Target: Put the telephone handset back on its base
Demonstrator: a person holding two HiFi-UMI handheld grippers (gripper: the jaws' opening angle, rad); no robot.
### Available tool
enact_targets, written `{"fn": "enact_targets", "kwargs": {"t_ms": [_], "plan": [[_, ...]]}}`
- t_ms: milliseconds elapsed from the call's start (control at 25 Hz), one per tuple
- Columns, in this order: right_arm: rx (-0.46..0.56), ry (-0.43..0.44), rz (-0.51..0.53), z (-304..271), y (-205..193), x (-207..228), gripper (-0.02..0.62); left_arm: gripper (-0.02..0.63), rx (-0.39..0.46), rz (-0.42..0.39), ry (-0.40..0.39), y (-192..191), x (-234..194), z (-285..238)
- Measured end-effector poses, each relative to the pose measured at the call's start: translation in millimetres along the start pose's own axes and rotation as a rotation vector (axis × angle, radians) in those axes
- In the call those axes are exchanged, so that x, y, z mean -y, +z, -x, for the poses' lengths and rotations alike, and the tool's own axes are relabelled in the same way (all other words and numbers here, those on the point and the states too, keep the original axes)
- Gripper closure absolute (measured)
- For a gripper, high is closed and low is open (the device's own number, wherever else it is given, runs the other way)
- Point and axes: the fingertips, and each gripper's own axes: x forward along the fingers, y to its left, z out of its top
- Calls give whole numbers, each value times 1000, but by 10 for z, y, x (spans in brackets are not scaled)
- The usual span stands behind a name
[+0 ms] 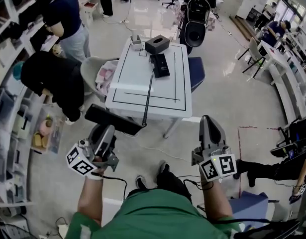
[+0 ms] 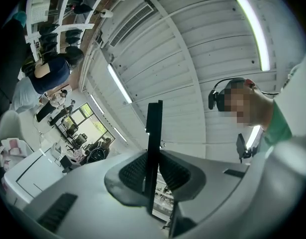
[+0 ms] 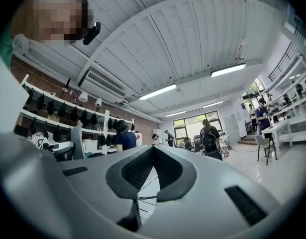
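Note:
The black telephone base [image 1: 159, 65] lies on the white table [image 1: 167, 101], toward its far side. Its black handset [image 1: 113, 119] is off the base, in front of the table's near left corner, and a dark cord [image 1: 148, 96] runs from it up to the base. My left gripper [image 1: 108, 131] is shut on the handset. In the left gripper view the handset [image 2: 153, 128] stands edge-on between the pads of the left gripper [image 2: 153, 158]. My right gripper [image 1: 207, 119] hangs near the table's front right, shut and holding nothing; the right gripper [image 3: 153, 151] shows its tips meeting.
A black box [image 1: 156, 44] and a small grey item [image 1: 136, 41] sit at the table's far edge. A grey chair [image 1: 93, 71] and a bin of pink things [image 1: 107, 76] stand left of the table, a blue seat [image 1: 196, 71] right. People and shelves [image 1: 13, 123] line the left.

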Motion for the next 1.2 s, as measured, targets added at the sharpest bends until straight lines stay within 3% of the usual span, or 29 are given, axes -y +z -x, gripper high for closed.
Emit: {"fn": "enact_targets", "kwargs": {"t_ms": [400,880,1200], "plan": [[-21,98,-69,-861,-314,209,572,525,3,3,65,11,-483,-306],[-27,175,-124,-2120,-417,1095,572,525,40,-72,141,24,-1124,-1226],[1,205,-155,-2521,-353,1567,572,525,63,-115,165,46,-1271,-1658]]}}
